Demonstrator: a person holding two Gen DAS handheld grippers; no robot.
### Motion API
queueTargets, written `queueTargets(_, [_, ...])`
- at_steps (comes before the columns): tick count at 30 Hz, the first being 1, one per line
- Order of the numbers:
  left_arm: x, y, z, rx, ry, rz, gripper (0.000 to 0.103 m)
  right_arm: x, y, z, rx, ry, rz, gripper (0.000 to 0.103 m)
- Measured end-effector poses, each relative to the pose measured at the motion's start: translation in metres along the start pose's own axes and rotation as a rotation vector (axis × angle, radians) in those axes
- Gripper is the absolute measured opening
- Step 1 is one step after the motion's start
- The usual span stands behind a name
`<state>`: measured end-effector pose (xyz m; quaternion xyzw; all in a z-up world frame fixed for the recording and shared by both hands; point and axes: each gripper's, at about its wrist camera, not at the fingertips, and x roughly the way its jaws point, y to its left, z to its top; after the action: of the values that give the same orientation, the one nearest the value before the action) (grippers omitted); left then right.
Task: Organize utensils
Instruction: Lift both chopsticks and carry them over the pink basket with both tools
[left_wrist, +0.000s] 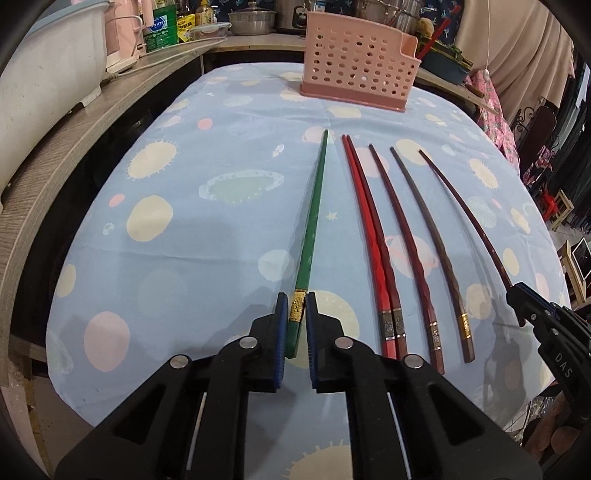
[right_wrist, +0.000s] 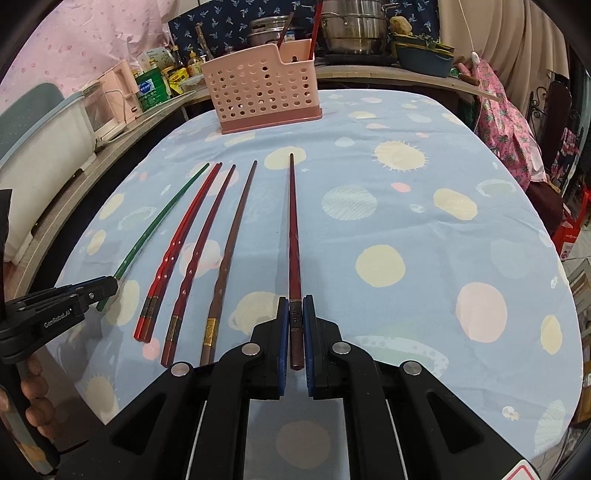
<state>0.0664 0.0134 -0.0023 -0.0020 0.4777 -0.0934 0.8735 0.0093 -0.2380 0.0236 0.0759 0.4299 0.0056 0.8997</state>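
Observation:
Several chopsticks lie side by side on the blue patterned tablecloth. My left gripper is shut on the thick end of the green chopstick, which lies flat on the cloth. My right gripper is shut on the thick end of a dark red chopstick, the rightmost one. Between them lie a red pair, a maroon chopstick and a brown chopstick. A pink perforated utensil holder stands at the far end; in the right wrist view it holds a few chopsticks.
A grey wooden counter runs along the left with a white bin, bottles and pots. More pots and a blue dish sit behind the holder. Pink floral fabric hangs at the right.

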Motion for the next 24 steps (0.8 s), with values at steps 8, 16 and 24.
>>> queueTargets(8, [-0.028,0.01,0.022,-0.036,-0.065,-0.012,0.009,-0.025,-0.014,0.029,0.048,-0.079,0.013,0.007])
queueTargets(16, [-0.061,0.013,0.055,-0.041,-0.151,-0.034,0.009,-0.053,-0.023,0.074,0.066,-0.193,0.019,0.007])
queueTargets(24, [-0.089,0.01,0.103,-0.039,-0.265,-0.041,0.005,-0.07,-0.027,0.12,0.076,-0.289,0.049,0.007])
